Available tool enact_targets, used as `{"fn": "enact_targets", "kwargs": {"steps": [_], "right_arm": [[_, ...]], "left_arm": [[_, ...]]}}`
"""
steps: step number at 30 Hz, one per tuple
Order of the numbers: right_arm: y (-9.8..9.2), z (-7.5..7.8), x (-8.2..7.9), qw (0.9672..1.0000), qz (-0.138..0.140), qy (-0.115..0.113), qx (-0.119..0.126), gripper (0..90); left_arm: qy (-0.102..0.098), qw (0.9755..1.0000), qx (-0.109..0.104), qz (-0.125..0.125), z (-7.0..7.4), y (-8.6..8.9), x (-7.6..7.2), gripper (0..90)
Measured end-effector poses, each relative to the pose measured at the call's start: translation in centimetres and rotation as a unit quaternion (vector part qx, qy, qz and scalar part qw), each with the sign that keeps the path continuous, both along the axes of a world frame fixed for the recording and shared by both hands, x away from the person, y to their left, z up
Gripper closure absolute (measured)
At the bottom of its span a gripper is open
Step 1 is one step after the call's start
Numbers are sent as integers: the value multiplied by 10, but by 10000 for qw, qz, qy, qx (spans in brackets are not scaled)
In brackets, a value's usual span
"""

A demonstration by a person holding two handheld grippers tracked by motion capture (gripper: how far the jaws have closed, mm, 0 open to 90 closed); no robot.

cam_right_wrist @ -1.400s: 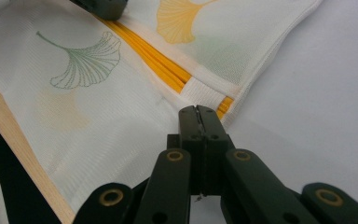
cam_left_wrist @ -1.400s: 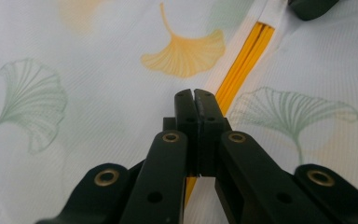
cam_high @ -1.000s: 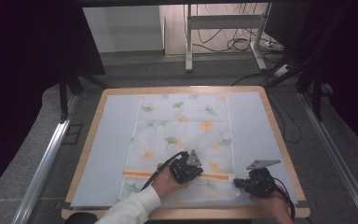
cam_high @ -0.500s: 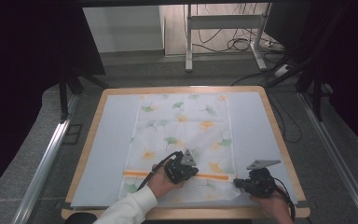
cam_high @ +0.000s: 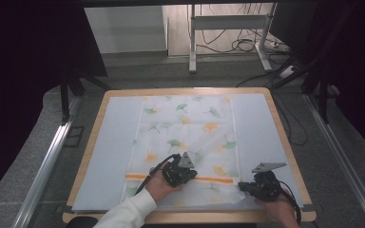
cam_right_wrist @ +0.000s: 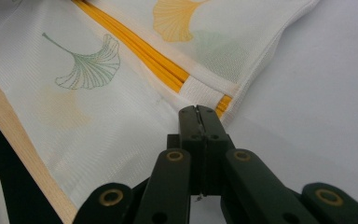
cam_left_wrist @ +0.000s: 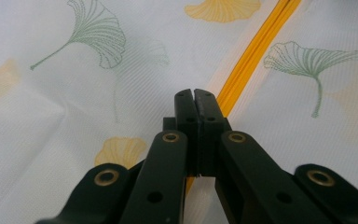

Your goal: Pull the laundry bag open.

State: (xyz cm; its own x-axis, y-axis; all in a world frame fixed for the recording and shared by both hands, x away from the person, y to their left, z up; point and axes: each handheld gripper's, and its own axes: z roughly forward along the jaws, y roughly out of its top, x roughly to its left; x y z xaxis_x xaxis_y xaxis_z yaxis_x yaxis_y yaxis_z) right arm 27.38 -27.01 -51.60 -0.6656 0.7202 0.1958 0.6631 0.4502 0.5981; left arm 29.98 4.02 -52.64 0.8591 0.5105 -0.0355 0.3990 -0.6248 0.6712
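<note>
While both hands rest at near edge in high view, white leaf-print bag [cam_high: 185, 142] lies flat mid-table [cam_high: 100, 156]; left gripper [cam_high: 188, 176] over orange zipper [cam_high: 218, 180], right gripper [cam_high: 242, 186] at bag's right end.
Left gripper view: jaws pressed together, tips at zipper [cam_left_wrist: 256, 46], nothing visibly pinched.
Right gripper view: jaws together at zipper's end [cam_right_wrist: 221, 105], grip on fabric unclear.

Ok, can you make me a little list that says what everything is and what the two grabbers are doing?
cloth: white mesh bag with green and yellow leaf prints, lying flat
zipper: orange zipper across the near part of the bag
table: wooden-rimmed table with a pale blue mat
left gripper: jaws shut, tip at the zipper, mid-bag
right gripper: jaws shut, tip at the zipper's end by the bag's edge
held: whether either pinches the cloth cannot be told
</note>
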Motion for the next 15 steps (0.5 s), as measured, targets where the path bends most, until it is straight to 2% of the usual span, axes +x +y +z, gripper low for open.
{"fn": "enact_targets", "kwargs": {"steps": [8,15], "right_arm": [[0,0,0,10000,3,4,5,900],[0,0,0,10000,7,5,9,900]], "left_arm": [[25,10000,-43,49,0,4,-1,900],[17,10000,59,18,1,8,-3,900]]}}
